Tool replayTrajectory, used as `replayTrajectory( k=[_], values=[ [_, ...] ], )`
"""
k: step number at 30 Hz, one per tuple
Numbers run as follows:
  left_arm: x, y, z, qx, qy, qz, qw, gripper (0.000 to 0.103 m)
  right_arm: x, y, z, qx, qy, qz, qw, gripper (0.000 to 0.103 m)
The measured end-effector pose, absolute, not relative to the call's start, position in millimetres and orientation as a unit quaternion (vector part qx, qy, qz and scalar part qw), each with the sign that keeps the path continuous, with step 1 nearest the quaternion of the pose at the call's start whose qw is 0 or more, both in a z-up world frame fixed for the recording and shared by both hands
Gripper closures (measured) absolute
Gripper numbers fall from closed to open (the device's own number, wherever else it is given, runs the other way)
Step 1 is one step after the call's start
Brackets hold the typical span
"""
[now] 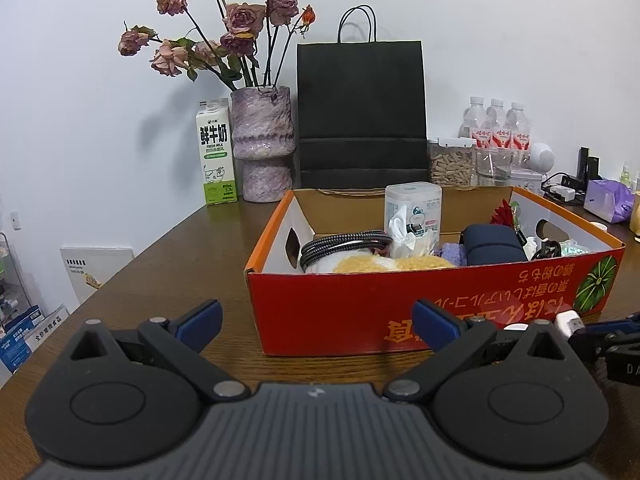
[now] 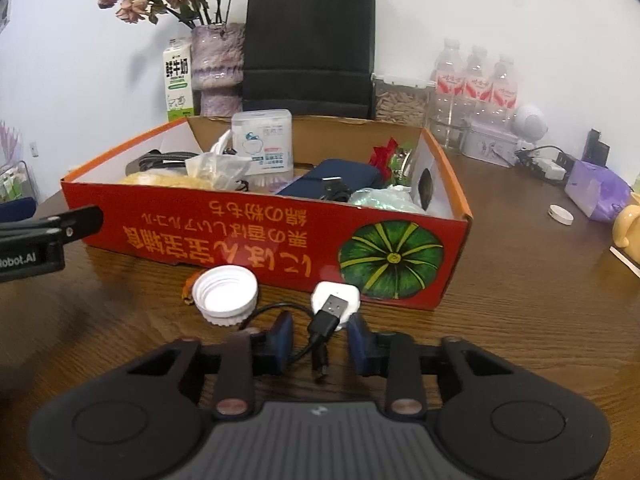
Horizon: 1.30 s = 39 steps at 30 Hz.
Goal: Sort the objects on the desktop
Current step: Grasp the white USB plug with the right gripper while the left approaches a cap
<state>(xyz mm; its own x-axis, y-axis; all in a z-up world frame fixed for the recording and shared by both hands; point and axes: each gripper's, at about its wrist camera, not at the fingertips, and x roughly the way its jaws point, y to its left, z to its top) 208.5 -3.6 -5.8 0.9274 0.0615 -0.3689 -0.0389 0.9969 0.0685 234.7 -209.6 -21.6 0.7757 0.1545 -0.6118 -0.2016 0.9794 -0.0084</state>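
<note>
A red and orange cardboard box [image 2: 168, 216] stands on the wooden table, holding a tissue pack, a coiled braided cable [image 1: 344, 246], a navy pouch [image 1: 494, 244] and other small items. In front of it lie a white bottle cap [image 2: 224, 294] and a white charger block [image 2: 334, 292], with a black USB cable [image 2: 326, 320] across the block. My right gripper [image 2: 320, 330] is low over the table with its blue pads closed on that cable. My left gripper [image 1: 318, 318] hovers before the box's front wall [image 1: 340, 312], jaws wide open with nothing between them.
Behind the box stand a milk carton [image 1: 216, 152], a vase of dried roses [image 1: 262, 144], a black paper bag [image 1: 360, 112], a snack jar and water bottles [image 1: 496, 128]. To the right lie a small white disc [image 2: 560, 214], a purple pack [image 2: 596, 190] and a power strip.
</note>
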Motion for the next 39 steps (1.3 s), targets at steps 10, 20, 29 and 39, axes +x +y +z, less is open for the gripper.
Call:
replayTrajectory(
  k=[10,20,29,39],
  values=[
    [210,-6,-7,0.037,0.194,0.024,0.98,0.0,222,-223,-10,-0.018,0.295,0.102,0.95,0.091],
    [209,-42,-7,0.053,0.21,-0.023,0.976,0.0,217,-255,-4,0.013,0.271,0.091,0.958,0.091],
    [224,-73,-20,0.084,0.26,-0.023,0.962,0.024,219,-278,-5,0.024,0.261,0.087,0.961,0.091],
    [235,-77,-25,0.073,0.291,-0.049,0.953,0.025,224,-281,-12,0.033,0.263,0.097,0.959,0.091]
  ],
)
